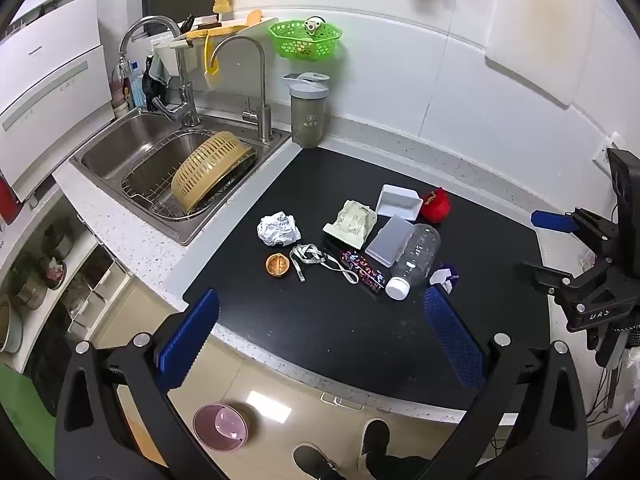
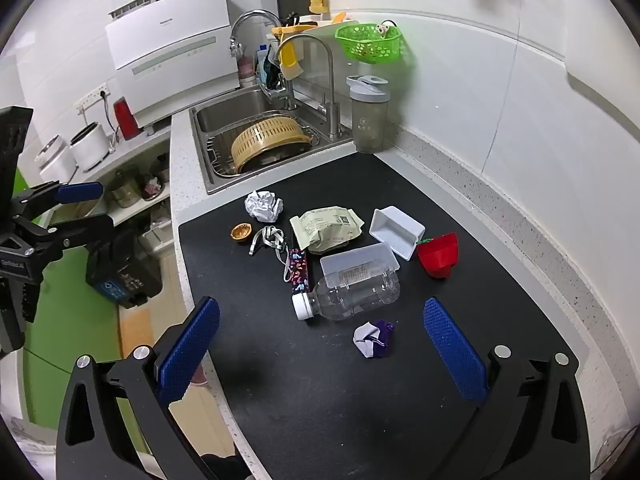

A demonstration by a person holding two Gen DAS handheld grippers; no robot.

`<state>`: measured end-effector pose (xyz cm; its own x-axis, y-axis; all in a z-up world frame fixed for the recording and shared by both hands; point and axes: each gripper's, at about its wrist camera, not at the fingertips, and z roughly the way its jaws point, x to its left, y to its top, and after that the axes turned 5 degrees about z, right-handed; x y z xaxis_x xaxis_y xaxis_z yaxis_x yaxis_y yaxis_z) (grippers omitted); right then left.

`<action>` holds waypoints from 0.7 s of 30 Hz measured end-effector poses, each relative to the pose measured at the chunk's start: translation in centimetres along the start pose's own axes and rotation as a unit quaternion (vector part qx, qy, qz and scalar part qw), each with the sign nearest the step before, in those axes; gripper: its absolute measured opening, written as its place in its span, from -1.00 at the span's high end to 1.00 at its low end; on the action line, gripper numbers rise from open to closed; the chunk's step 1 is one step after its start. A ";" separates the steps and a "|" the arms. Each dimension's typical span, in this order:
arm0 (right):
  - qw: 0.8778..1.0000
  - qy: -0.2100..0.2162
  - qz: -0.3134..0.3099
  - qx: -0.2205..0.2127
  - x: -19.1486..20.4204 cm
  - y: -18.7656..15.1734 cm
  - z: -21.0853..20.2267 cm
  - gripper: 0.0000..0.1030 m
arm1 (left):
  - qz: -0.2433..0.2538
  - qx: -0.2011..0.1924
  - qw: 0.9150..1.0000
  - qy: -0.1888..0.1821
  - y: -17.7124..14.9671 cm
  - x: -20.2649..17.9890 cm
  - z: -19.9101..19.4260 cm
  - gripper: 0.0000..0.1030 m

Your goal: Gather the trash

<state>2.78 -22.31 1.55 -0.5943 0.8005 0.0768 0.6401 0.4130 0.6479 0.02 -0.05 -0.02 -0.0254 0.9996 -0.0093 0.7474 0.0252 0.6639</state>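
Note:
Trash lies scattered on a black mat (image 1: pixel 328 332) (image 2: pixel 320 380). It includes a crumpled white paper ball (image 1: pixel 279 229) (image 2: pixel 263 205), a walnut shell half (image 1: pixel 277 266) (image 2: pixel 241 233), a grey strap (image 1: pixel 308 258), a patterned wrapper (image 2: pixel 299 270), a green snack bag (image 1: pixel 352 223) (image 2: pixel 328 229), a clear bottle (image 1: pixel 416 258) (image 2: pixel 352 290), a white tray (image 2: pixel 396 230), a red scrap (image 2: pixel 439 255) and a purple-white wad (image 2: pixel 374 339). My left gripper (image 1: pixel 322 296) hovers open over the mat's near edge. My right gripper (image 2: pixel 322 304) hovers open, just short of the purple wad and the bottle.
A steel sink (image 1: pixel 120 148) holding a yellow colander (image 1: pixel 212 172) sits left of the mat, and a grey shaker cup (image 1: pixel 308 114) stands at the wall. On the floor below are a pink bin (image 1: pixel 220 426), a dark box (image 2: pixel 120 276) and a person's shoes (image 1: pixel 316 460).

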 end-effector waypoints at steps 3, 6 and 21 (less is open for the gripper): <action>1.000 0.000 0.001 0.001 0.0 0.0 0.0 -0.90 | 0.003 -0.001 1.000 0.003 0.0 -0.1 -0.1 -0.95; 1.000 -0.001 0.000 0.002 0.0 0.0 0.0 -0.90 | 0.000 -0.002 1.000 0.001 0.0 0.0 -0.2 -0.95; 1.000 -0.001 0.000 0.001 0.0 0.1 -0.1 -0.90 | 0.001 0.001 1.000 0.000 -0.4 0.1 0.0 -0.95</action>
<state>2.76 -22.28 1.63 -0.5944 0.8006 0.0755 0.6408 0.4149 0.6459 -0.27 0.06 -0.29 -0.0235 0.9997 -0.0075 0.7489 0.0226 0.6622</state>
